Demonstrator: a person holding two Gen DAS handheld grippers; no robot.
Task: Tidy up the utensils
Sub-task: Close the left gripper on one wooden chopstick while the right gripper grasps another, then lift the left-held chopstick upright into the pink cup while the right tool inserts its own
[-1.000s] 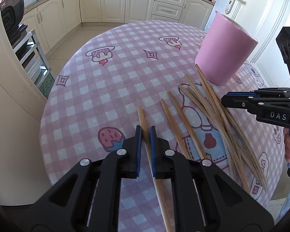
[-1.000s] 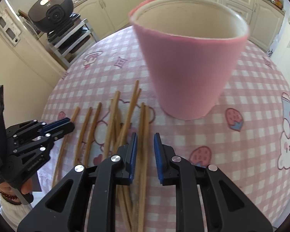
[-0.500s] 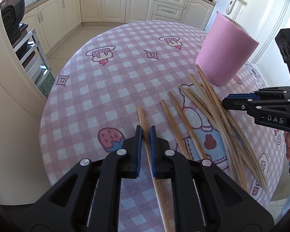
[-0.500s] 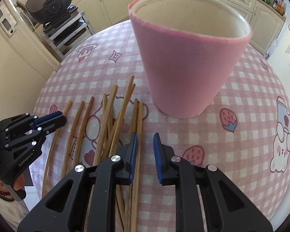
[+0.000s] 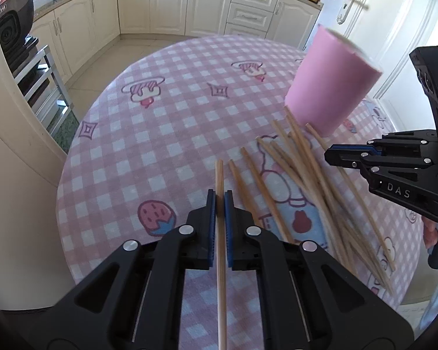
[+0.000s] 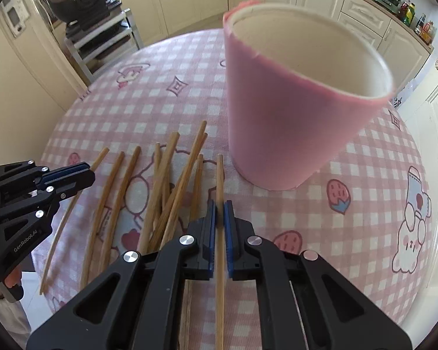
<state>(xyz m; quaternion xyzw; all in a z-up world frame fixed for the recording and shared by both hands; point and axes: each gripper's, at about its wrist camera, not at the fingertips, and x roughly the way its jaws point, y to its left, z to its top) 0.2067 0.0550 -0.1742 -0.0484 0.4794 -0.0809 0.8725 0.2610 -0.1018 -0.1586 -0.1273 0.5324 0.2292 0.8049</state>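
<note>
left hand-held gripper [image 5: 220, 198] clamped on one chopstick [image 5: 220, 175] | right hand-held gripper [image 6: 219, 208] just closed, pinching another chopstick [image 6: 219, 172] | remaining chopsticks [image 6: 160, 192] loose on desk [image 6: 131, 110] beside pink cup [image 6: 277, 134]

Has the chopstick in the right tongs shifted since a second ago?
Yes. The chopstick now sits apart from the pile, nearer the pink cup, clamped as the right tongs just closed.
</note>
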